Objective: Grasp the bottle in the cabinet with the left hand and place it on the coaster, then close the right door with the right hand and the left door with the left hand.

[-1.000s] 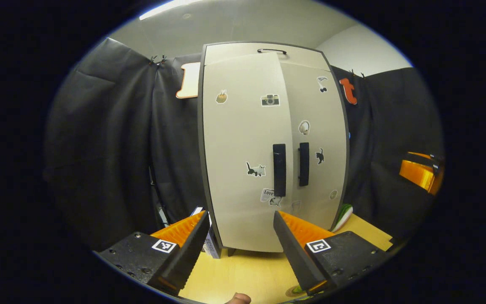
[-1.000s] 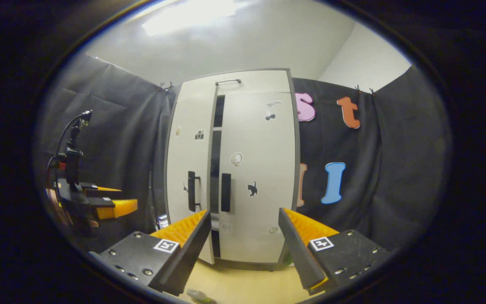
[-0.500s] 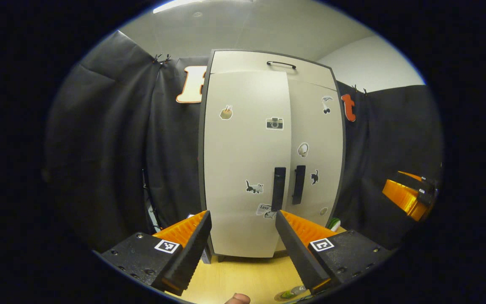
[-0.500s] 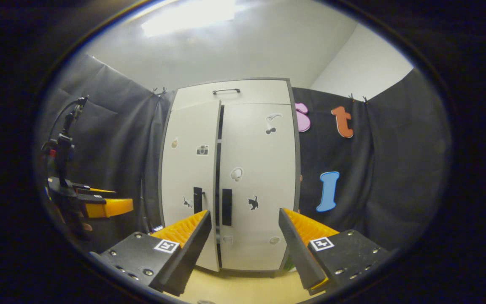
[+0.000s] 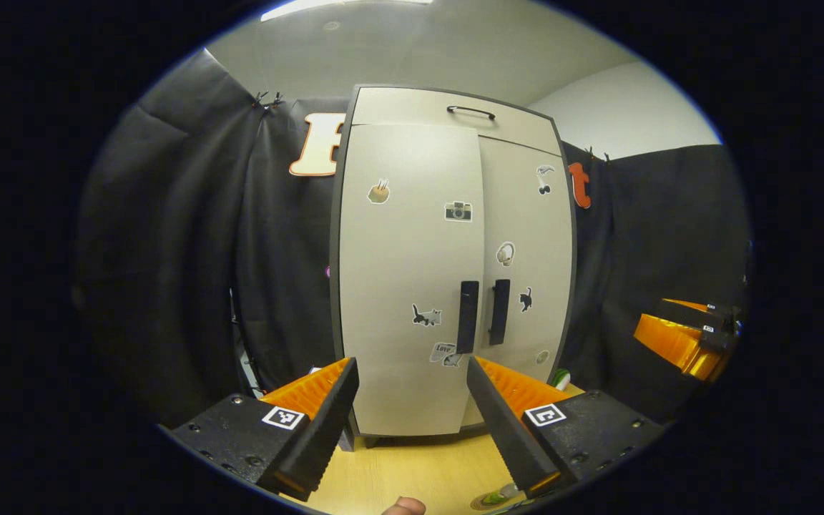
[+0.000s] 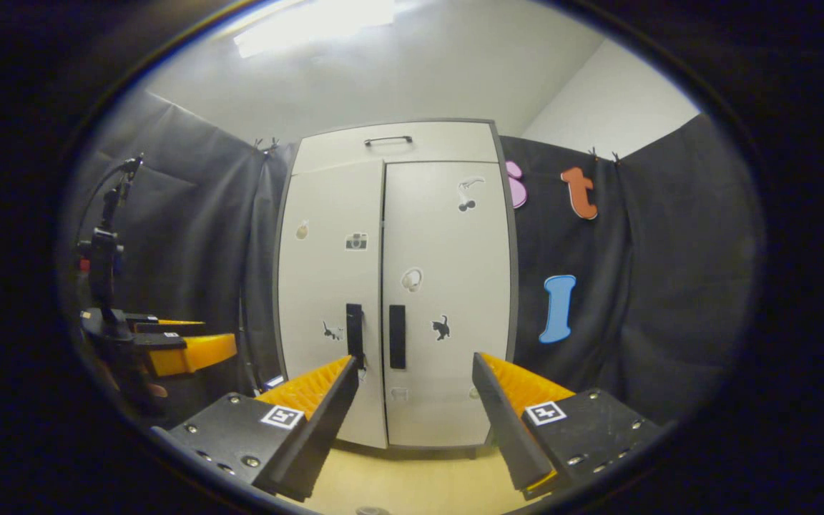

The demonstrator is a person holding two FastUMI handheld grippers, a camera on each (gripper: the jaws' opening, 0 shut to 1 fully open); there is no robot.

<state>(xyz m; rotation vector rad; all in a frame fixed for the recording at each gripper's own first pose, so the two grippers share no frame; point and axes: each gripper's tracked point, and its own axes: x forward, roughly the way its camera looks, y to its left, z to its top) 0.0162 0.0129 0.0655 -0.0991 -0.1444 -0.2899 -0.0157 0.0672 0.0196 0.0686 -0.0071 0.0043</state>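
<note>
The pale cabinet point(image 5: 448, 107) stands on a wooden table with its left door point(image 5: 405, 286) and right door point(image 5: 530, 236) both shut, their dark handles point(image 5: 468, 316) side by side. In the right gripper view the left door point(image 6: 326, 279) and right door point(image 6: 448, 243) meet with no gap. My left gripper point(image 5: 410, 363) is open and empty, a little back from the left door. My right gripper point(image 6: 413, 357) is also open and empty, facing the doors' lower half. A green-topped bit of the bottle point(image 5: 496, 496) on a round coaster shows at the bottom edge, mostly cut off.
The wooden table point(image 5: 419, 472) runs in front of the cabinet. A green and white object point(image 5: 561, 378) lies at the cabinet's right foot. The right gripper point(image 5: 680, 342) hangs off to the right; the left gripper point(image 6: 176, 350) shows at left. A fingertip point(image 5: 403, 506) pokes in below.
The left door has swung fully shut, closing the dark gap seen in the right gripper view. My left gripper has drawn back from the cabinet. Both grippers stayed open.
</note>
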